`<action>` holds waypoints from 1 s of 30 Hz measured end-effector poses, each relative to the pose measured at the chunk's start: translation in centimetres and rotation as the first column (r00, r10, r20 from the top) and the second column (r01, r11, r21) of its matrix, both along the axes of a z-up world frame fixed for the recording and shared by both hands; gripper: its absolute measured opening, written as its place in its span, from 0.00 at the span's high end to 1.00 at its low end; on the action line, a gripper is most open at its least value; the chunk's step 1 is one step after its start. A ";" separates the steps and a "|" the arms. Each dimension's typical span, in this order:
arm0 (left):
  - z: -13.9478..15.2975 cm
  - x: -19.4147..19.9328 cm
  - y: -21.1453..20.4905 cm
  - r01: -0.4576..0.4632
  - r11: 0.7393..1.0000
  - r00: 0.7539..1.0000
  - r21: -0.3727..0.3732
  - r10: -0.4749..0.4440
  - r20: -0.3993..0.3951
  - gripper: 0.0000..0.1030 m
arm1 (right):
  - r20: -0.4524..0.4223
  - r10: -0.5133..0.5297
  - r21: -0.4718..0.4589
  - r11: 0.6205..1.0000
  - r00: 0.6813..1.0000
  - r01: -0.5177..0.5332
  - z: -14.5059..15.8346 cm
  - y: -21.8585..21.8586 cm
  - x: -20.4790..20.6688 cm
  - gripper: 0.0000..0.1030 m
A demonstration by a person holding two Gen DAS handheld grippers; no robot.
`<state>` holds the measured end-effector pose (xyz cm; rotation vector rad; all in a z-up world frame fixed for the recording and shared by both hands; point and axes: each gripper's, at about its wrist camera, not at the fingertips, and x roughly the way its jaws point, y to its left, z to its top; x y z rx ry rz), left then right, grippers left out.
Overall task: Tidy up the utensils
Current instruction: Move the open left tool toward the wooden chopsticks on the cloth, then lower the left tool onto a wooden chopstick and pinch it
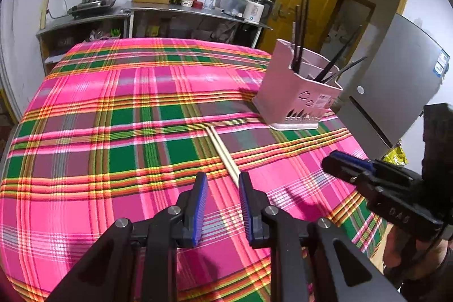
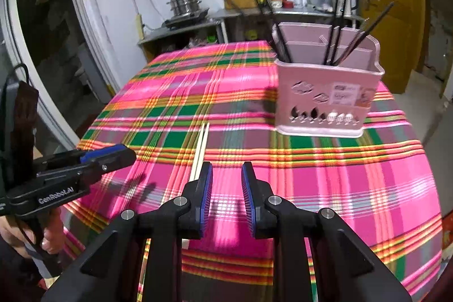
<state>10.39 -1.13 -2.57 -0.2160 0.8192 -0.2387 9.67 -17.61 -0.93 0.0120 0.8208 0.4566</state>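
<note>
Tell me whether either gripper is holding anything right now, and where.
Nothing: left gripper and right gripper are both open and empty; the chopsticks lie on the tablecloth.

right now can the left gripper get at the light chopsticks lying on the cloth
Probably yes. The left gripper, jaws open and empty, sits just short of the pale chopsticks on the checked cloth, with nothing between them. The pink holder stands farther back.

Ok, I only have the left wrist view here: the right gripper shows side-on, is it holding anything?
Observer: No, the right gripper is open, only the pink plaid tablecloth showing between its jaws.
Reviewer: Where do the pale wooden chopsticks end? My finger hides them.
Observer: The pale wooden chopsticks pass behind one right-gripper finger; a tip reappears below it.
Reviewer: Does the left gripper touch them?
Observer: No, the left gripper sits off to their side, its shadow on the cloth.
</note>
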 end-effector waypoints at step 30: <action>-2.5 1.9 2.6 -0.057 0.997 0.996 -0.053 0.053 -0.073 0.78 | -0.150 0.078 -0.066 0.994 0.986 -0.089 -7.3 6.1 4.6 0.79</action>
